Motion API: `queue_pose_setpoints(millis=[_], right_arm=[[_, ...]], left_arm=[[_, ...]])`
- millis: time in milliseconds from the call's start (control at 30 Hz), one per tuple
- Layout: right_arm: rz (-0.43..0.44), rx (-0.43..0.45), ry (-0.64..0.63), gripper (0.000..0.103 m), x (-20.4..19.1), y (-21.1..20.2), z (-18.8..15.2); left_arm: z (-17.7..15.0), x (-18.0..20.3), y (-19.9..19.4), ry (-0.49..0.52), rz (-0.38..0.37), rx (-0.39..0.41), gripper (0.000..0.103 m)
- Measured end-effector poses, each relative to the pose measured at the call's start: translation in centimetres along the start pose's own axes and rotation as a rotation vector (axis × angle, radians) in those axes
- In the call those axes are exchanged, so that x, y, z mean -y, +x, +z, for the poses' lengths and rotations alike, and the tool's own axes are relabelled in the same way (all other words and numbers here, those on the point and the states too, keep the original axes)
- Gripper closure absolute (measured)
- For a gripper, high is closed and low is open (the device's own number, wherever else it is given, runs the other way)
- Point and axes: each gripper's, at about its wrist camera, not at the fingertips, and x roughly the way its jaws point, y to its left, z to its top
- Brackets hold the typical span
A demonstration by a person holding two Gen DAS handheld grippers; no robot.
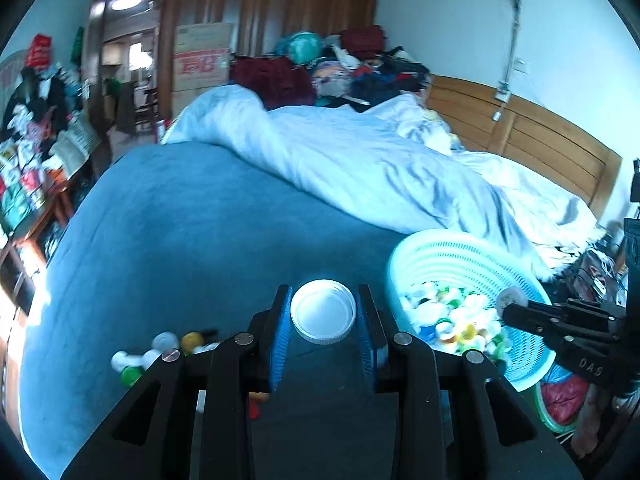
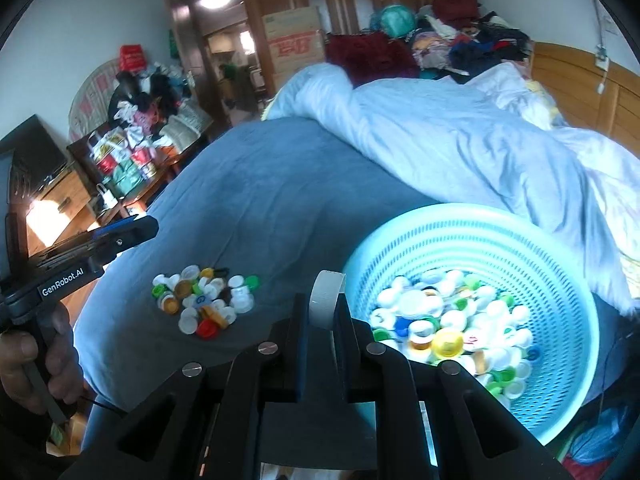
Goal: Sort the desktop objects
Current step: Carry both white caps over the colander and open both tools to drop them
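Observation:
My left gripper (image 1: 323, 312) is shut on a wide white lid (image 1: 323, 320), held flat with its hollow side up above the blue blanket (image 1: 192, 232). The right gripper (image 2: 326, 304) is shut on a smaller white cap (image 2: 325, 294) standing on edge, beside the near rim of the pale blue basket (image 2: 460, 216). The basket (image 1: 440, 252) holds several mixed caps (image 2: 440, 332). A loose pile of caps (image 2: 208, 300) lies on the blanket to the left, partly hidden behind my left fingers as the cap pile (image 1: 160, 352). Each gripper shows in the other's view: the right gripper (image 1: 516, 304), the left gripper (image 2: 136, 232).
A rumpled white duvet (image 1: 360, 160) covers the far bed, with a wooden headboard (image 1: 540, 140) at right and piled clothes (image 1: 360, 64) behind. A cluttered side table (image 2: 120, 160) stands left. A hand (image 2: 28, 360) grips the left tool's handle.

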Motion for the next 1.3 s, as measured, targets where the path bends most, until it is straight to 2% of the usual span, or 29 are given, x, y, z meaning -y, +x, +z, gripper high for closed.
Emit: queue_pose_setpoints(millis=[267,500,733,1000,1300], right_arm=[[-0.068,0.041,0.056,0.09,4.5,-2.4,0.3],[-0.103,0.028,0.087,0.09,7.4,-3.2,0.3],[-0.103,0.002,0.124,0.09,9.6,-2.9,0.6],[-0.084,-0.053,0.197,0.09,12.3,-1.7,0.4],[-0.071,-0.093,0.214,0.09,12.9,-0.5,-0.3]], left_arm=[[2.0,5.5,0.9,0.052,-0.066,-0.014,0.077],[3.7,9.9,2.9,0.094,-0.134,-0.06,0.077],[4.4,13.9,7.3,0.12,-0.202,-0.212,0.077],[4.0,16.1,10.9,0.117,-0.255,-0.373,0.077],[3.1,17.2,12.6,0.118,-0.263,-0.426,0.077]])
